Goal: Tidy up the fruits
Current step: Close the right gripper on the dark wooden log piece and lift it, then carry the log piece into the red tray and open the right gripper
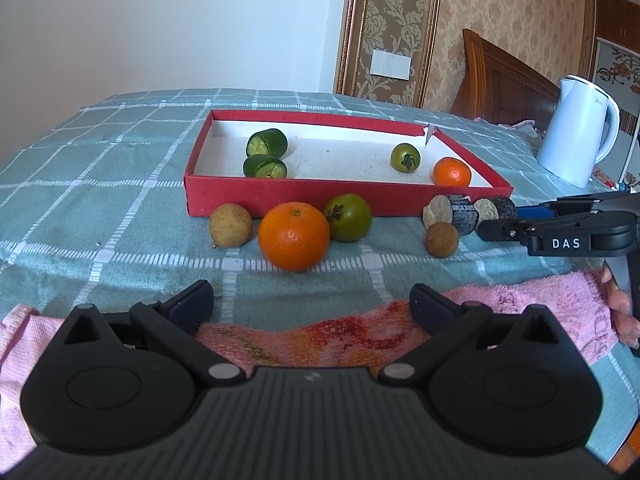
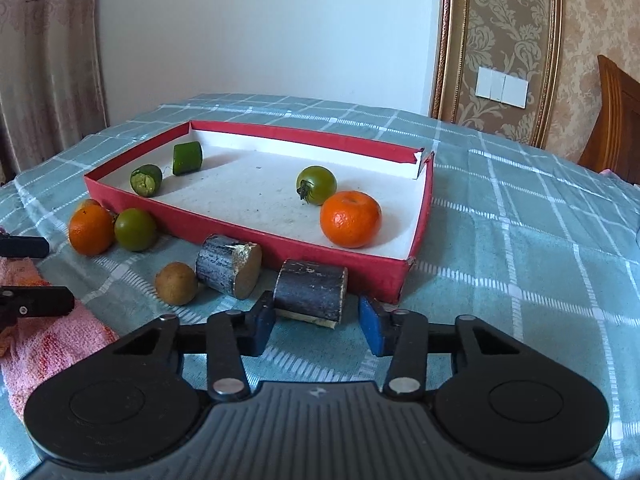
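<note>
Four pieces are already placed in the red tray (image 2: 256, 236): two green cucumber chunks (image 2: 187, 158) at its far left, and a green tomato (image 2: 317, 185) beside a small orange (image 2: 350, 219) at its right. Left on the checked cloth, in front of the tray wall, are a large orange (image 1: 294, 236), a second green tomato (image 1: 348, 217), two brown longans (image 1: 230, 225), and two dark sugarcane segments (image 2: 229, 266). The task is judged roughly under half done. The right gripper (image 2: 316, 326) is spread wide just before the nearer sugarcane segment (image 2: 310, 291), nothing gripped. The left gripper (image 1: 312, 306) is likewise released, held above a pink towel (image 1: 520, 300).
</note>
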### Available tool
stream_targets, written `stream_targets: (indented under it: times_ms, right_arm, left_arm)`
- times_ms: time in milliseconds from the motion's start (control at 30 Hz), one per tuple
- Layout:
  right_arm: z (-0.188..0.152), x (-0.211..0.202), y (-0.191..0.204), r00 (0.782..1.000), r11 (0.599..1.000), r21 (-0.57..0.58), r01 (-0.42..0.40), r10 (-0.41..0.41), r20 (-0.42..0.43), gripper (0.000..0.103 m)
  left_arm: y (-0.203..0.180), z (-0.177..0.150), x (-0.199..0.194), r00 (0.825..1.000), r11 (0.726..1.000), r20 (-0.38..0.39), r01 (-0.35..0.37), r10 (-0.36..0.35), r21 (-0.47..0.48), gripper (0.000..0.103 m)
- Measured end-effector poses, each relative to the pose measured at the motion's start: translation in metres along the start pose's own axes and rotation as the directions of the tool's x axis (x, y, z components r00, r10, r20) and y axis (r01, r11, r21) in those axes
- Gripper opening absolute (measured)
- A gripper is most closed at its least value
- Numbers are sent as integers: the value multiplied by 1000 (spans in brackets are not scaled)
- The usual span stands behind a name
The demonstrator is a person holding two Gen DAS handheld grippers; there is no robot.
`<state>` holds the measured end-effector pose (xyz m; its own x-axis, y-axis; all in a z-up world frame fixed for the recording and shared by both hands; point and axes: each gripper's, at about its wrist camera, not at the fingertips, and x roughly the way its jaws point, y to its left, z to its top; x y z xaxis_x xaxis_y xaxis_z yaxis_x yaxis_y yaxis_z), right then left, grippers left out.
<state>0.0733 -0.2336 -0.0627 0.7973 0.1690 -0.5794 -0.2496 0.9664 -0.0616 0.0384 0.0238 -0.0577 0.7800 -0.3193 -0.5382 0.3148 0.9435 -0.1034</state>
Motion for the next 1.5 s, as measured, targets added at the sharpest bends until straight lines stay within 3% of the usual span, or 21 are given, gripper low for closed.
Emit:
stream_targets:
  times_ms: [400,833,1300,1500]
  right_arm:
    - [-3,-9,-6,999,999,50,-21,20,33,34]
    - [-2,-4,5,999,999,-32,26,-25,31,35]
    - [-1,-15,-12,996,991,103,-81,77,42,34]
    - [6,-26,-16,994,990,113,-78,69,81,34]
  left_arm:
    - [-1,0,0,1000,1000,1,1,-1,-1,103]
    - [-1,0,-1,1000,1000,3,3,-3,-3,103]
    - [-2,0,-1,1000,1000,2,1,-1,0,103]
    - [-2,0,-1,1000,1000,2,1,-1,0,103]
